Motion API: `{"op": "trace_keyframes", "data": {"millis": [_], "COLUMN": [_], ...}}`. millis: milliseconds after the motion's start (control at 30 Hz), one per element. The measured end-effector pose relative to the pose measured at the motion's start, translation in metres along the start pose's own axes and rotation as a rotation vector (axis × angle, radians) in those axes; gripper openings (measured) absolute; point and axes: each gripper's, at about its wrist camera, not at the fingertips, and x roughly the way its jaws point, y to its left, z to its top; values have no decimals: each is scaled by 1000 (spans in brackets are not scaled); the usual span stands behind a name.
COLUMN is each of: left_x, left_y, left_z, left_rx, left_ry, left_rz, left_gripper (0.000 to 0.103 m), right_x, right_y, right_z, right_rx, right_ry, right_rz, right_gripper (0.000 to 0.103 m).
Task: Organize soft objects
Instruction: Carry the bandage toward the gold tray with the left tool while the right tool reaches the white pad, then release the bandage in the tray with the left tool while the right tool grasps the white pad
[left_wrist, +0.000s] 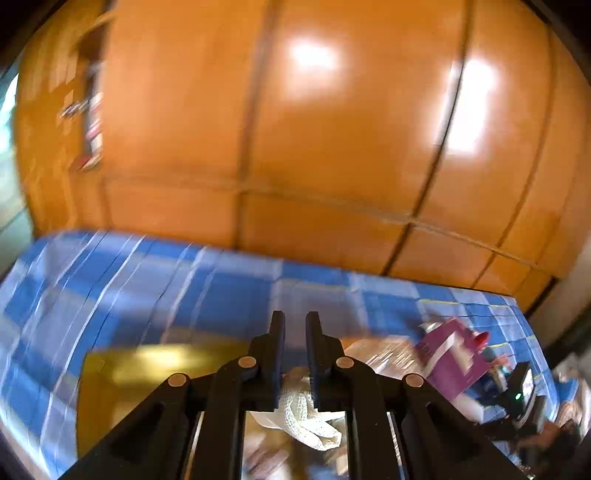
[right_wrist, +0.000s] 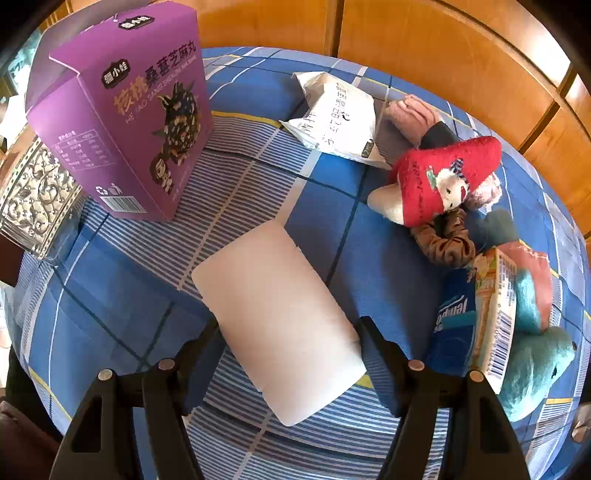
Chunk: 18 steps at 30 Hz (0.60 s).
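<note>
In the left wrist view my left gripper (left_wrist: 294, 325) is nearly shut on a cream knitted cloth (left_wrist: 308, 417) that hangs below the fingers, held above the blue checked bedspread (left_wrist: 147, 288). In the right wrist view my right gripper (right_wrist: 286, 328) is open, its fingers on either side of a white soft pack (right_wrist: 277, 317) lying on the bedspread (right_wrist: 110, 295). To the right lie a red sock with a bear patch (right_wrist: 443, 177), a pink knitted item (right_wrist: 413, 114), a brown scrunchie (right_wrist: 443, 240) and a teal plush (right_wrist: 532, 365).
A purple snack box (right_wrist: 125, 122) stands at the left, with a silver patterned tin (right_wrist: 33, 199) beside it. A white bag (right_wrist: 336, 114) lies at the back. A blue tissue pack (right_wrist: 454, 321) and a small carton (right_wrist: 495, 314) lie at the right. A yellow box (left_wrist: 147, 369) sits below my left gripper. Wooden wardrobe doors (left_wrist: 332, 129) stand behind the bed.
</note>
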Motion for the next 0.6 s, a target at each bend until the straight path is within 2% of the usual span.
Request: {"op": "trace_keyframes", "data": {"millis": [267,333,400,533,600], "left_x": [-4,-4,-7,-15,-19], "left_y": [79,85,86,84,81], "left_z": [-94,-112,-128,-147,-156], "left_rx": [-142,-144,-141,-134,-129], "left_ry": [99,120,125,119,117], "left_rz": [171,191,225,236,246], "left_gripper": [12,22,56,67,77], "right_x": [-5,-10,-19,-53,-70], "right_y": [14,13,11,3,2], "right_z": [0,3,8,33,52], "right_rx": [50,86,124,201,225], "right_ry": [-9,-14,-33,-105,-138], "right_rz": [-46,-51,-53,-51,-48], "right_gripper": [67,65,65,65,65]}}
